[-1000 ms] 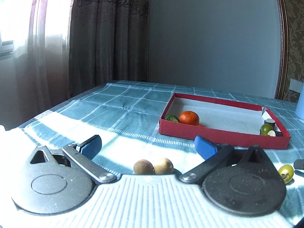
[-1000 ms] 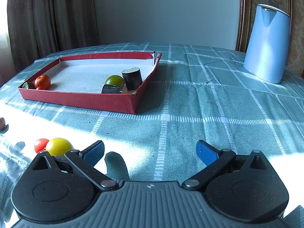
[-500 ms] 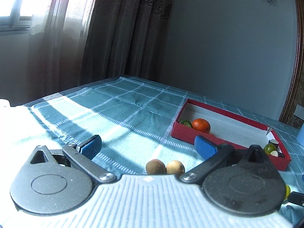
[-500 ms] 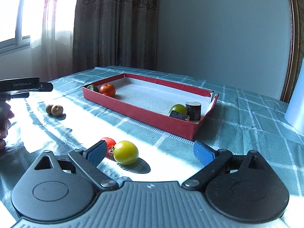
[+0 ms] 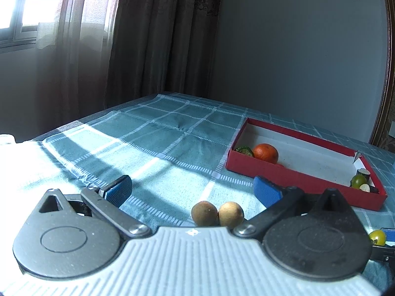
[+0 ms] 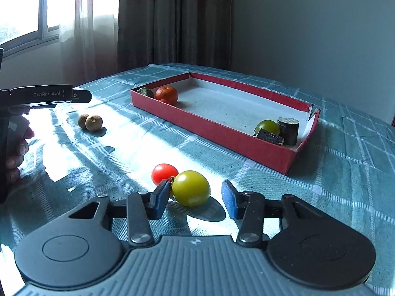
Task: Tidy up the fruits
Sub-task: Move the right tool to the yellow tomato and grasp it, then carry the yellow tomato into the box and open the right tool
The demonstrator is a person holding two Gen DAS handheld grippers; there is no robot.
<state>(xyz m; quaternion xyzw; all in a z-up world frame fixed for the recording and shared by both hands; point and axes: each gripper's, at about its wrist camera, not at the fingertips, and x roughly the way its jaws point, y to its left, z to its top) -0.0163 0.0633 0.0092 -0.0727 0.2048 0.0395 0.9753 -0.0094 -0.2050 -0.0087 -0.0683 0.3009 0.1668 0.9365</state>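
A red box (image 5: 291, 172) (image 6: 222, 133) lies on the checked tablecloth and holds an orange (image 5: 266, 153) (image 6: 167, 94), a dark green fruit (image 5: 244, 151), a green tomato (image 6: 267, 127) and two dark cut pieces (image 6: 288, 130). Two brown longans (image 5: 217, 213) (image 6: 90, 122) lie between my left gripper's (image 5: 192, 192) open jaws, low and close to its body. My right gripper (image 6: 195, 198) is partly closed around a yellow-green tomato (image 6: 190, 191) without clamping it. A red tomato (image 6: 164, 173) touches it on the left.
The left gripper's body (image 6: 49, 95) and the hand holding it show at the left of the right wrist view. A curtain (image 5: 160, 37) and window (image 6: 24, 12) stand behind the table's far edge. Bright sunlight falls on the near cloth.
My right gripper swung left and forward to the yellow-green tomato, and its jaws narrowed around it. My left gripper tilted and shifted a little; the longans stay between its jaws.
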